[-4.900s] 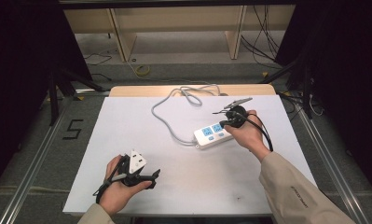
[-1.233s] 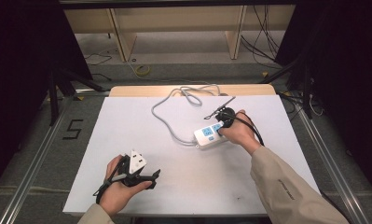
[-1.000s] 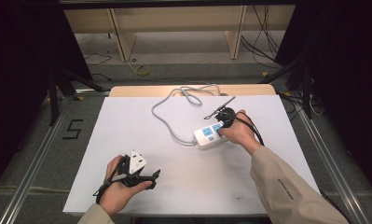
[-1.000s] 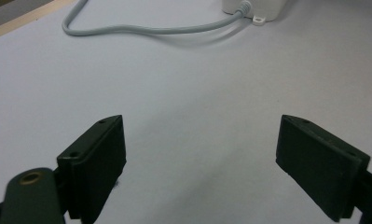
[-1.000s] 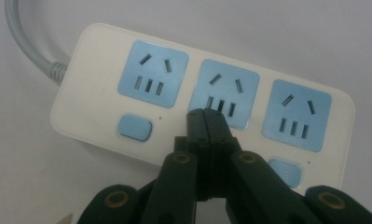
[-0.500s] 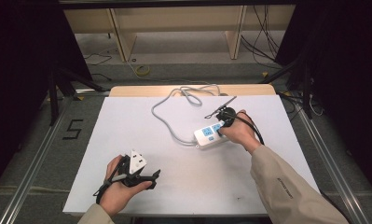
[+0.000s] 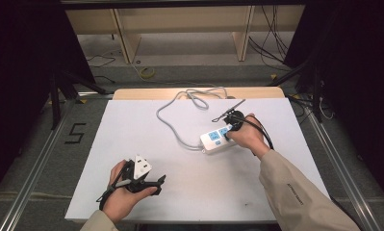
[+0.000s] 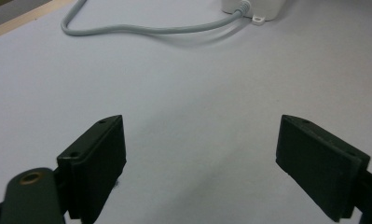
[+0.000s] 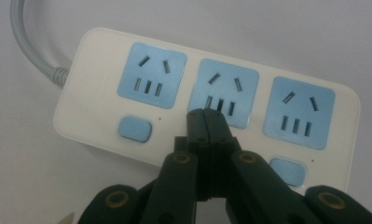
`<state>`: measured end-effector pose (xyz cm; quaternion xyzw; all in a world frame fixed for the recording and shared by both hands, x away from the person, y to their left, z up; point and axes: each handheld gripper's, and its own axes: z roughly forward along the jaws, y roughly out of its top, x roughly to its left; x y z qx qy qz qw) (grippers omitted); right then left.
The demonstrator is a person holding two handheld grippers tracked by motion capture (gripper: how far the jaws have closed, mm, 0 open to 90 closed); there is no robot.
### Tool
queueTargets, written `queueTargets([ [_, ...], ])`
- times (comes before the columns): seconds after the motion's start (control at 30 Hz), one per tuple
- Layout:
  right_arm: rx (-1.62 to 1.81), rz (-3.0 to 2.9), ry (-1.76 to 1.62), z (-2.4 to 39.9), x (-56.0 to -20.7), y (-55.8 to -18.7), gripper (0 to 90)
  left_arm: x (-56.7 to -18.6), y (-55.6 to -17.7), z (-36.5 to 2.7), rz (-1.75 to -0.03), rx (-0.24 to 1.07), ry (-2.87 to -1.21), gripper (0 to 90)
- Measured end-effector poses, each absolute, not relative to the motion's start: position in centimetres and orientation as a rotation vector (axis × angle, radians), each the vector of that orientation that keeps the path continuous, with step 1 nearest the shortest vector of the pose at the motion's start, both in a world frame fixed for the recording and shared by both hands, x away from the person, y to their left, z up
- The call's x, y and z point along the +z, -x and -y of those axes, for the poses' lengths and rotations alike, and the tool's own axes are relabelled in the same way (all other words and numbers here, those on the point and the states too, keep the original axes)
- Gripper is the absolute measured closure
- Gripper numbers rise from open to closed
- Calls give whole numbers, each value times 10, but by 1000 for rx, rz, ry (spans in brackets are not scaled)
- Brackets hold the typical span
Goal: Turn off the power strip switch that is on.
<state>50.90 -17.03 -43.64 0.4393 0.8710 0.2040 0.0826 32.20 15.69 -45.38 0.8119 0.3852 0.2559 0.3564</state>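
A white power strip point(image 7: 212, 140) with three blue sockets lies right of the table's middle, and its grey cable point(image 7: 170, 122) loops toward the far edge. My right gripper point(image 7: 227, 132) is shut and empty. In the right gripper view its closed tips point(image 9: 205, 116) rest at the lower edge of the middle socket point(image 9: 230, 86) of the strip point(image 9: 99, 107), covering the spot below it. Blue switches point(image 9: 134, 129) show under the outer sockets. My left gripper point(image 7: 148, 179) rests near the front left, open, with bare table between its fingers point(image 8: 97, 158).
The white table top point(image 7: 132, 130) has free room between the two hands. In the left gripper view the strip's cable end point(image 8: 253, 7) and cable point(image 8: 141, 29) lie far ahead. Wooden shelving point(image 7: 180, 24) and floor cables stand beyond the table.
Since the earliest frame my right gripper has shifted left and down onto the strip. Over the last second nothing has visibly moved.
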Motion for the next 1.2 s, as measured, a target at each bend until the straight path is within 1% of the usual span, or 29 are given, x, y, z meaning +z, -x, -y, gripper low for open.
queueTargets([
  [1.2, 616, -2582, -1314, 170, -437, -507, 900, -454, -322, -157, -994, 663, -2096, 155],
])
